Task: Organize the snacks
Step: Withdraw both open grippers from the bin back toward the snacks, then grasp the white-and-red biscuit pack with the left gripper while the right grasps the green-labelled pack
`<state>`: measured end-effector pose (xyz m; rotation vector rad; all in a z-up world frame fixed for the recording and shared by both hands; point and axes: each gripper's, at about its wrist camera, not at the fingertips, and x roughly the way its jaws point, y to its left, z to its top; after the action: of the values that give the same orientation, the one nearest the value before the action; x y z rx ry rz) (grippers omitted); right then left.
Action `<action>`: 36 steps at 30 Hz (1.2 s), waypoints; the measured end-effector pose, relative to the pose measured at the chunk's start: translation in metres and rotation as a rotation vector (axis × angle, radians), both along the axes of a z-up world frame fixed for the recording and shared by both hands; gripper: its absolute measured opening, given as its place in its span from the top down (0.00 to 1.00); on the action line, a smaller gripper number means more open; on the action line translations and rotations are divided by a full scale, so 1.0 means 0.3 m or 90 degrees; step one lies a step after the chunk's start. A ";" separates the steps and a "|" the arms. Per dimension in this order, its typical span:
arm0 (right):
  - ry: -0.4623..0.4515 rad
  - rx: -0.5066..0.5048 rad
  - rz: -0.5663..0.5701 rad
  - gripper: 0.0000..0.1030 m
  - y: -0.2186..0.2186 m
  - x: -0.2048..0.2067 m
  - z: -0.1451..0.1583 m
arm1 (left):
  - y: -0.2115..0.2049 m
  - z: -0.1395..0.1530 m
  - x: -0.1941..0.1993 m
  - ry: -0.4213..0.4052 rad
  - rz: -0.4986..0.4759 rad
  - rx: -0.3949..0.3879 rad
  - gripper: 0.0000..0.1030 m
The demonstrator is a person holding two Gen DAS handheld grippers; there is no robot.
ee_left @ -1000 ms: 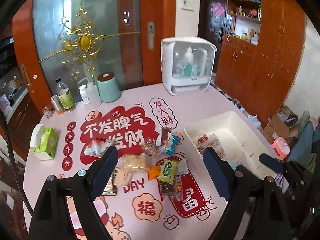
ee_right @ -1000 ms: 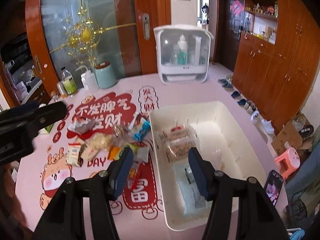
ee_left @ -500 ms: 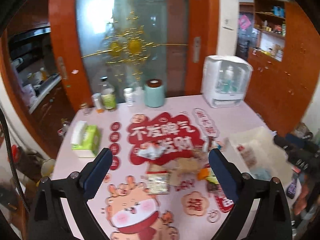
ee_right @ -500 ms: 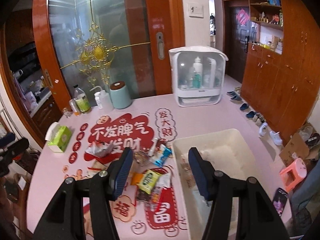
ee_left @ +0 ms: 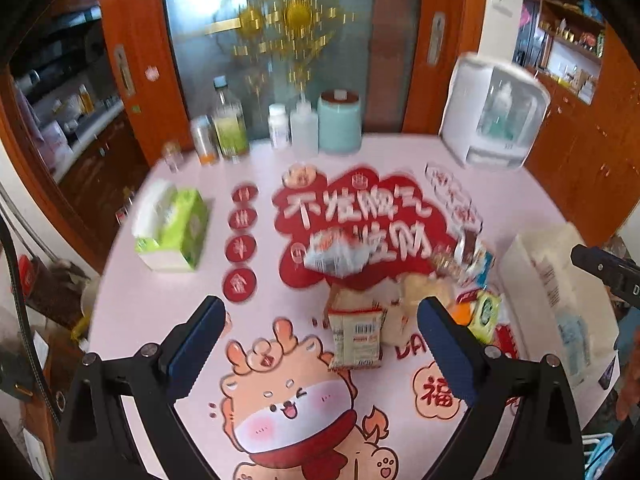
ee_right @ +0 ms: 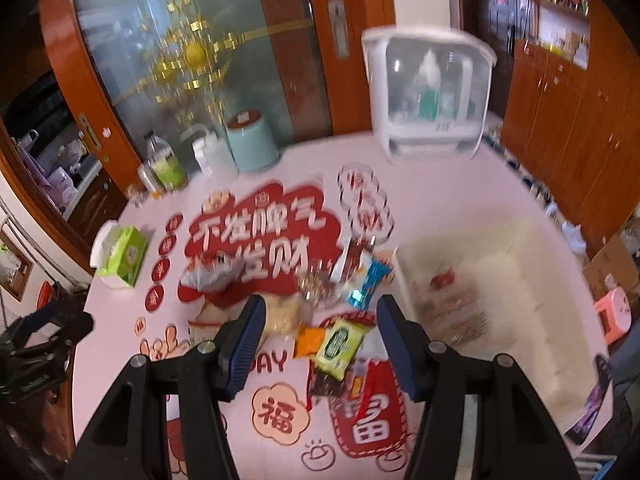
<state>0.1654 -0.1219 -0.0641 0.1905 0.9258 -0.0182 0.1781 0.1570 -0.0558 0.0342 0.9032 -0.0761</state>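
Across the pink table [ee_right: 460, 200] most snacks [ee_right: 336, 340] lay loose beside the white bin [ee_right: 516, 248], which held few (blurred), so I judged much remained, my left gripper [ee_left: 320, 344] and right gripper [ee_right: 320, 340] fingers spread, holding nothing.

tissue box [ee_left: 170, 230], mint canister [ee_left: 339, 123], bottles [ee_left: 229, 120]

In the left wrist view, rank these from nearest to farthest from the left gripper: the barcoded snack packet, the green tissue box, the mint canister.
Measured from the left gripper, whose jaws stand open with nothing between them:
1. Barcoded snack packet, just ahead, toward the right finger.
2. Green tissue box, farther up on the left.
3. Mint canister, at the table's far edge by the bottles.
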 end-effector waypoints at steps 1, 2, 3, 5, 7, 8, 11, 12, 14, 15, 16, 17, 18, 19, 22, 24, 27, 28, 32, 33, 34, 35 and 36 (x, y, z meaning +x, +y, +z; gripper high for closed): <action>0.020 0.001 0.000 0.43 0.011 0.014 -0.043 | 0.002 -0.040 0.020 0.018 0.000 -0.003 0.06; 0.031 0.000 -0.001 0.43 0.017 0.020 -0.069 | 0.004 -0.085 0.040 0.036 0.000 -0.006 0.06; 0.045 -0.001 -0.002 0.43 0.025 0.029 -0.100 | 0.003 -0.128 0.058 0.054 0.000 -0.007 0.06; 0.077 0.002 -0.003 0.43 0.038 0.047 -0.173 | -0.002 -0.195 0.080 0.080 -0.003 -0.010 0.06; 0.101 0.002 -0.009 0.43 0.045 0.060 -0.229 | -0.010 -0.259 0.101 0.103 -0.007 -0.015 0.06; 0.114 0.004 -0.012 0.43 0.047 0.066 -0.261 | -0.017 -0.283 0.109 0.111 -0.009 -0.017 0.06; 0.145 0.009 -0.024 0.43 0.049 0.082 -0.340 | -0.040 -0.363 0.134 0.141 -0.015 -0.022 0.06; 0.153 0.011 -0.028 0.43 0.048 0.085 -0.365 | -0.049 -0.391 0.142 0.153 -0.017 -0.027 0.06; 0.166 0.011 -0.036 0.43 0.044 0.090 -0.399 | -0.065 -0.438 0.158 0.174 -0.022 -0.038 0.06; 0.173 0.011 -0.042 0.43 0.042 0.092 -0.423 | -0.074 -0.463 0.166 0.185 -0.024 -0.043 0.06; 0.178 0.012 -0.046 0.43 0.040 0.096 -0.440 | -0.081 -0.480 0.170 0.192 -0.026 -0.046 0.06; 0.182 0.015 -0.050 0.43 0.036 0.099 -0.453 | -0.092 -0.501 0.177 0.199 -0.029 -0.046 0.06; 0.187 0.018 -0.056 0.43 0.031 0.102 -0.466 | -0.101 -0.515 0.182 0.203 -0.030 -0.044 0.06; 0.190 0.022 -0.060 0.43 0.027 0.104 -0.474 | -0.114 -0.534 0.188 0.208 -0.033 -0.042 0.06; 0.199 0.027 -0.072 0.43 0.017 0.119 -0.502 | -0.133 -0.565 0.204 0.215 -0.033 -0.036 0.06; 0.203 0.028 -0.076 0.43 0.012 0.123 -0.512 | -0.144 -0.585 0.215 0.219 -0.029 -0.030 0.06; 0.212 0.033 -0.082 0.43 0.008 0.134 -0.534 | -0.142 -0.608 0.230 0.226 -0.019 -0.024 0.06; 0.215 0.031 -0.083 0.43 0.009 0.138 -0.541 | -0.138 -0.616 0.235 0.229 -0.015 -0.023 0.06; 0.217 0.022 -0.091 0.43 0.011 0.150 -0.562 | -0.117 -0.642 0.248 0.239 0.003 -0.025 0.06; 0.216 0.025 -0.092 0.43 0.010 0.152 -0.564 | -0.113 -0.648 0.252 0.242 0.006 -0.025 0.06; 0.216 0.027 -0.093 0.43 0.010 0.153 -0.568 | -0.109 -0.654 0.255 0.244 0.008 -0.025 0.06; 0.219 0.029 -0.093 0.43 0.011 0.155 -0.571 | -0.106 -0.659 0.258 0.245 0.010 -0.027 0.06; 0.221 0.030 -0.093 0.44 0.012 0.156 -0.575 | -0.104 -0.662 0.258 0.245 0.011 -0.030 0.06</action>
<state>0.2123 -0.1181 -0.2365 0.3050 1.2571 -0.1690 0.2554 0.1259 -0.2545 -0.0334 1.2865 -0.0892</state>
